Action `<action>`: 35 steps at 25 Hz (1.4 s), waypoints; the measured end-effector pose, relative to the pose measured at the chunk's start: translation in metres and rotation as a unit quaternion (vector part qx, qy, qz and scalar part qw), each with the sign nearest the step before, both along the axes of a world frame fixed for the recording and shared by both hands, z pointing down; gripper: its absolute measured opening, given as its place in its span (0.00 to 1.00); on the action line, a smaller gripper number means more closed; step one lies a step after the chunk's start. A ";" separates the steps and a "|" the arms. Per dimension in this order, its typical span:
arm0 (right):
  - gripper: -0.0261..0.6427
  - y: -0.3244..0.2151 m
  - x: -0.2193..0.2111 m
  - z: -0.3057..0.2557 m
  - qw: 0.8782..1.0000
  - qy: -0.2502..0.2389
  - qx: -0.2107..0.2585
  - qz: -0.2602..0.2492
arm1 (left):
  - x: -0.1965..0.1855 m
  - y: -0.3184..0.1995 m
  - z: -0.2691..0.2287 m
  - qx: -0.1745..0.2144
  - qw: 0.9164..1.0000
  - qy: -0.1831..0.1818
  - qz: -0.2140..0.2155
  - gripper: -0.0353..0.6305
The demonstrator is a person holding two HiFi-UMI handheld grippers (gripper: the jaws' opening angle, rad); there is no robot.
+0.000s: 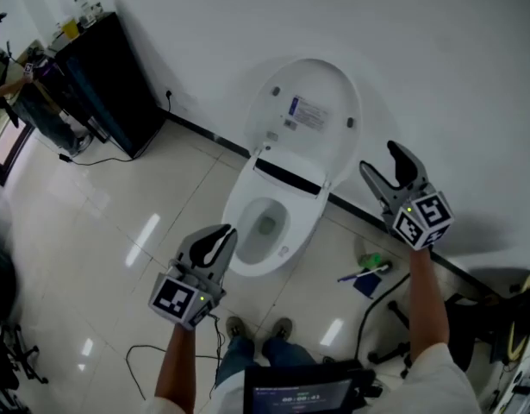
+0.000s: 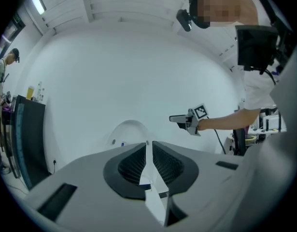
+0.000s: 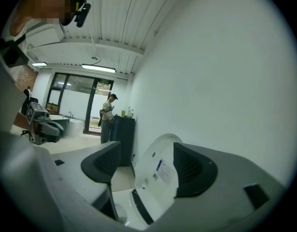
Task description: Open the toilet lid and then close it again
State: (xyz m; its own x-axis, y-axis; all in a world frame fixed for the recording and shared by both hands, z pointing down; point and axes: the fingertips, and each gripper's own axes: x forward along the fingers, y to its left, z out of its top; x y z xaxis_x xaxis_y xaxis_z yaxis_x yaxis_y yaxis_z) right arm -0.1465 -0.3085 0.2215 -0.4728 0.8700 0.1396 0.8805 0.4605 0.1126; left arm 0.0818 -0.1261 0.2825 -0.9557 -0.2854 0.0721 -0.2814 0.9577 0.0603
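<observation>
Because the raised white plastic toilet lid point(image 1: 321, 89) looks stiff, light and slick, its top rim, just ahead, suits the spread right tool point(image 1: 381, 164); the left tool point(image 1: 220, 234) is pressed together.

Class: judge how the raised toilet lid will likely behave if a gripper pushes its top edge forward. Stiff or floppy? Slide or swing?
The lid looks like one hard, glossy shell, so probably stiff and rather slippery. It joins the bowl at a dark hinge strip, so it should swing down, not slide. Past upright it may drop.
</observation>
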 end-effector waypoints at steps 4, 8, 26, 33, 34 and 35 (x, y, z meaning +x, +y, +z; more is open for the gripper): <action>0.53 -0.015 0.104 0.017 1.000 0.021 -0.003 -0.006 | 0.001 -0.018 -0.027 -0.004 0.999 -0.022 0.032 0.11; 0.53 -0.030 0.172 0.055 0.998 0.056 0.008 0.006 | 0.014 -0.045 -0.030 -0.016 0.997 -0.010 0.075 0.11; 0.53 -0.048 0.240 0.083 0.995 0.095 0.005 0.022 | 0.068 -0.086 -0.012 -0.023 0.994 0.003 0.111 0.10; 0.53 -0.044 0.243 0.083 0.995 0.097 0.009 0.016 | 0.071 -0.081 -0.011 -0.018 0.995 -0.002 0.098 0.11; 0.53 -0.043 0.243 0.082 0.995 0.096 0.009 0.015 | 0.071 -0.080 -0.012 -0.018 0.995 -0.004 0.097 0.11; 0.53 -0.043 0.243 0.081 0.995 0.095 0.009 0.015 | 0.072 -0.078 -0.013 -0.017 0.995 -0.006 0.095 0.11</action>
